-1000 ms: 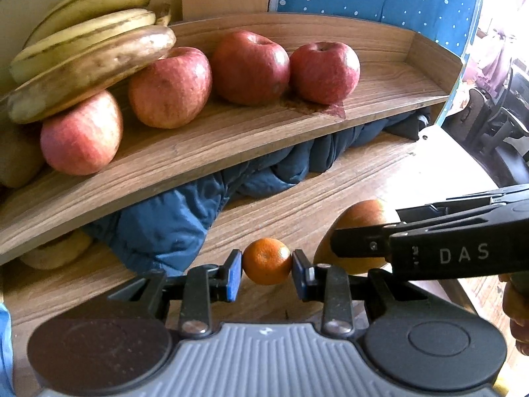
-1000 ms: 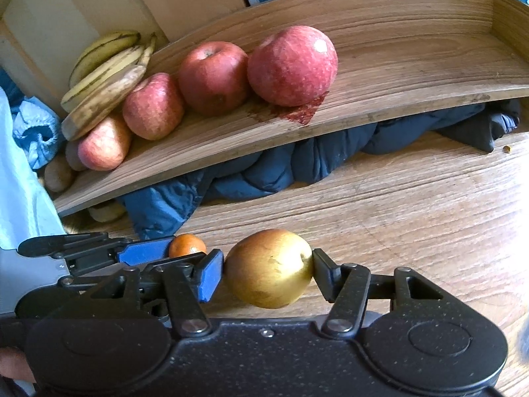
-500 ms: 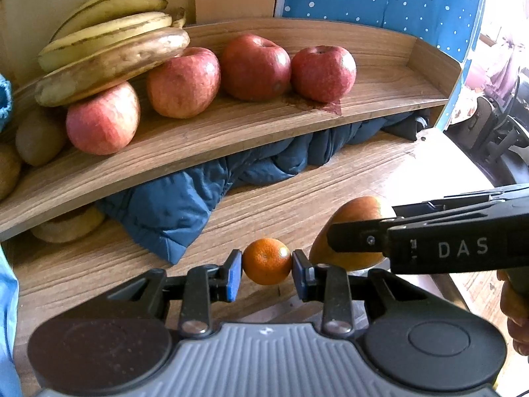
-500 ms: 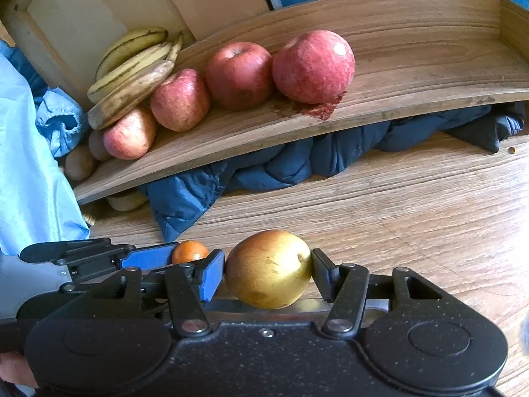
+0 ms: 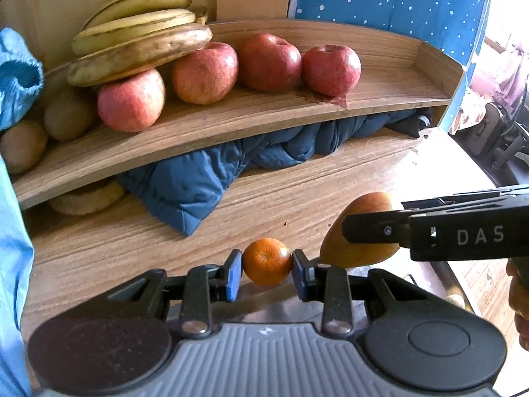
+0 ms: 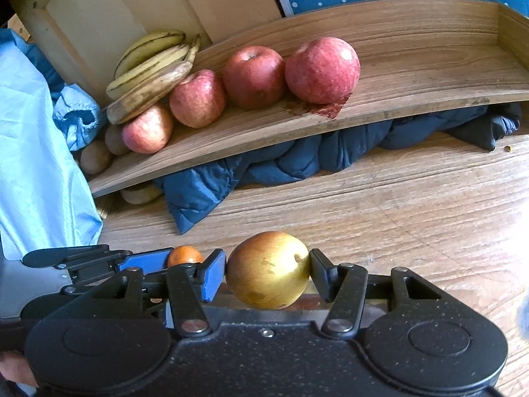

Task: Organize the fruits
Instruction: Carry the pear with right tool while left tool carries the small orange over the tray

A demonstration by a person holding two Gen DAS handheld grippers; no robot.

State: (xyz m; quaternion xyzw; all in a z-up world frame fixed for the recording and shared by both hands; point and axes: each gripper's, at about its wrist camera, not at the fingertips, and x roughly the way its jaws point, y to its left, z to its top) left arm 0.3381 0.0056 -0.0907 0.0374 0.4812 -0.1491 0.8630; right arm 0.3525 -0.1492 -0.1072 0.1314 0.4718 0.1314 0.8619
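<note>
My left gripper (image 5: 267,261) is shut on a small orange mandarin (image 5: 267,260) and holds it above the wooden table. My right gripper (image 6: 268,274) is shut on a yellow-brown pear (image 6: 268,273); the pear also shows in the left wrist view (image 5: 358,231), just right of the mandarin. The mandarin peeks out left of the pear in the right wrist view (image 6: 184,255). A curved wooden shelf (image 5: 231,122) ahead carries several red apples (image 5: 269,61), a banana bunch (image 5: 139,33) and brown kiwis (image 5: 67,115) at its left end.
A dark blue padded jacket (image 5: 211,172) is stuffed under the shelf and spills onto the table (image 6: 396,205). A pale fruit (image 5: 87,197) lies under the shelf's left end. Light blue cloth (image 6: 33,152) hangs at the left. A dotted blue panel (image 5: 390,3) stands behind.
Both grippers have drawn back from the shelf, still holding their fruits; the shelf looks smaller and more of its left end, the kiwis and blue cloth have come into view.
</note>
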